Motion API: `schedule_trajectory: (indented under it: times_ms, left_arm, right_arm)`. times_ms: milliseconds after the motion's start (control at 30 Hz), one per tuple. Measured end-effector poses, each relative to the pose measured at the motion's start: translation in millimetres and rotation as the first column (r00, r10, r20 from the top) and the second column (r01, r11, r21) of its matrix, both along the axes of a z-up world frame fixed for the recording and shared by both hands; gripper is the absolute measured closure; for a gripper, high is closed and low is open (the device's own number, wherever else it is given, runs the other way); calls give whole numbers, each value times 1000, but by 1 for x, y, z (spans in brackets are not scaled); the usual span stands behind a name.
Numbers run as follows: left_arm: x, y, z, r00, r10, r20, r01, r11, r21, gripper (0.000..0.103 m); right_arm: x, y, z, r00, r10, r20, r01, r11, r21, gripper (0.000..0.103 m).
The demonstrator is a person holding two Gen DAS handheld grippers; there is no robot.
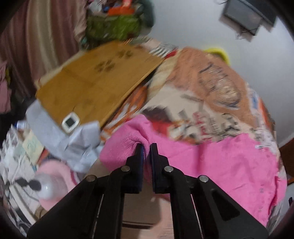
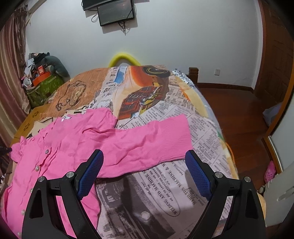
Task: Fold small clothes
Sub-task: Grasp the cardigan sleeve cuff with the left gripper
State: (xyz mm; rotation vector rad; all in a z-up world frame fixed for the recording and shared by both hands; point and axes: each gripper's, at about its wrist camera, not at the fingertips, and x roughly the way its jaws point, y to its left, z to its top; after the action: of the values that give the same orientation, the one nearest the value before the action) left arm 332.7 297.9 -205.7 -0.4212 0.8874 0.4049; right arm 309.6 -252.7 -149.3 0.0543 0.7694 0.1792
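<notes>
My left claw [image 1: 146, 147] is pinching a bunched fold of the pink cardigan [image 1: 211, 165] at my twelve o'clock; my right claw [image 2: 144, 161] is hanging spread wide above the sleeve [image 2: 147, 139] on the bed [image 2: 165, 193] — gripping nothing. I'm judging the knit could slip out, being so thinly caught.

Newspaper-print bedspread [image 2: 165, 128] on the bed, flat bamboo board [image 1: 95, 80], small white square gadget [image 1: 70, 122], wall-mounted dark screen [image 2: 115, 14], green patterned bag [image 2: 44, 86]

The left gripper [image 1: 146, 147] points steeply down toward 12 o'clock, jaws pinched nearly together on pink cloth. The right gripper [image 2: 143, 156] tilts downward too, jaws spread wide.
</notes>
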Motion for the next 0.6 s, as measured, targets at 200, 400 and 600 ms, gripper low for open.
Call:
schedule_trajectory:
  times_ms: [200,400,600]
  left_arm:
    - [19,-61,71,972,-166,166,159,986,55,97]
    - [44,-144,95,906,-373,202,364,928,78,97]
    - [62,-214,48,837,-540,81,541,841,22,97]
  right_arm:
    - [-3,-1,9,1000,1,30,-2,1000,2,14]
    - [-7,0,11,999,10,44,-10,1000,12,14]
    - [-9,3,9,998,41,42,-40,999,-10,14]
